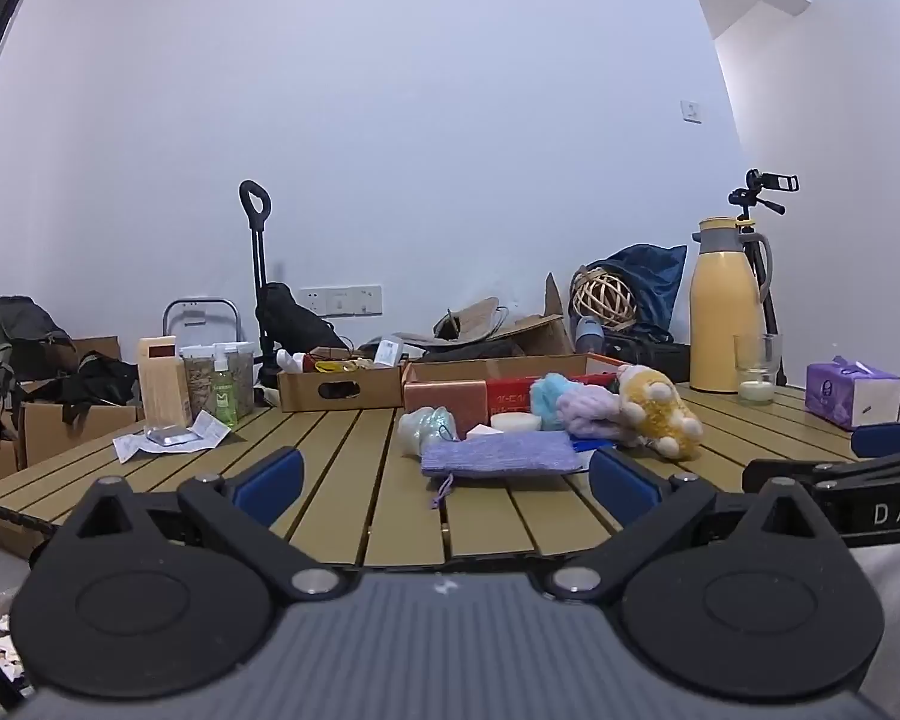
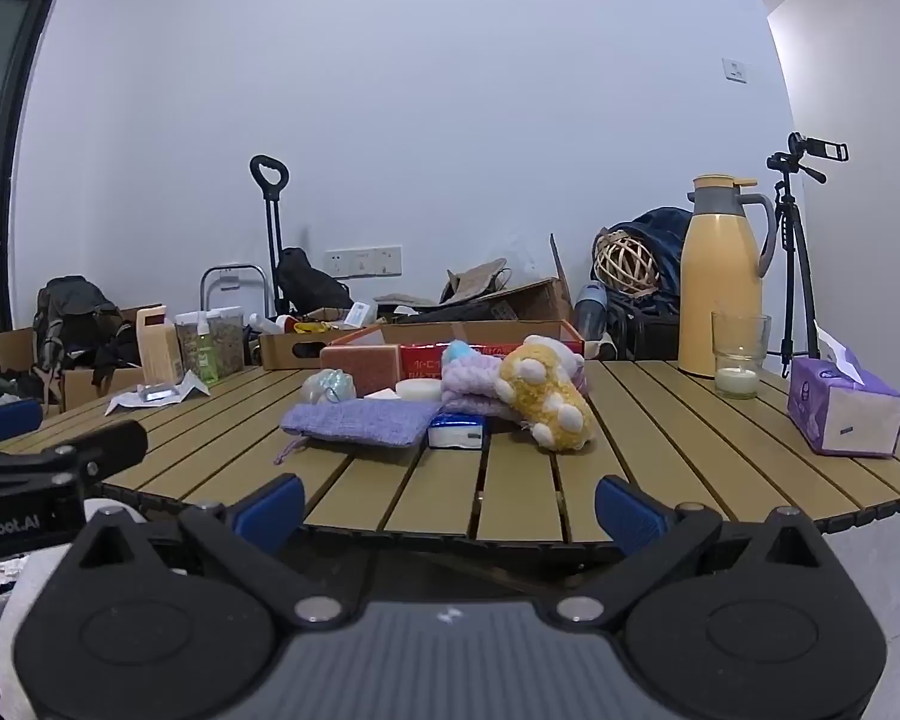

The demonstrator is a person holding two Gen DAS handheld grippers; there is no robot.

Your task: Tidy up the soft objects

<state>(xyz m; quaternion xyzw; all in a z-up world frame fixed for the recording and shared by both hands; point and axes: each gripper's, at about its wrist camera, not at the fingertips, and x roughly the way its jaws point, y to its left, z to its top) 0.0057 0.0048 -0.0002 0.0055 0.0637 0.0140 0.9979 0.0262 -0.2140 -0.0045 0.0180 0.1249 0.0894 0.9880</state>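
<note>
Soft things lie in a cluster mid-table: a purple drawstring pouch [image 1: 498, 455] [image 2: 360, 421], a yellow and white plush toy [image 1: 660, 409] [image 2: 546, 396], a lilac knitted piece [image 1: 588, 411] [image 2: 474, 387], a blue puff [image 1: 551, 399], a white sponge [image 1: 515, 421] [image 2: 419, 388] and a pale glittery bundle [image 1: 429, 427] [image 2: 329, 387]. A small blue tissue pack [image 2: 457, 430] lies by the pouch. My left gripper [image 1: 444, 480] is open and empty at the near edge, short of the pouch. My right gripper [image 2: 450, 507] is open and empty, just off the table's near edge.
A red open box [image 1: 510, 387] [image 2: 480, 341] stands behind the cluster. A yellow thermos [image 1: 727, 306] [image 2: 720, 276], a glass candle [image 2: 739, 355] and a purple tissue box [image 2: 843, 405] stand at the right. Bottles, jars and papers [image 1: 174, 435] are at the left of the slatted table [image 1: 342, 468].
</note>
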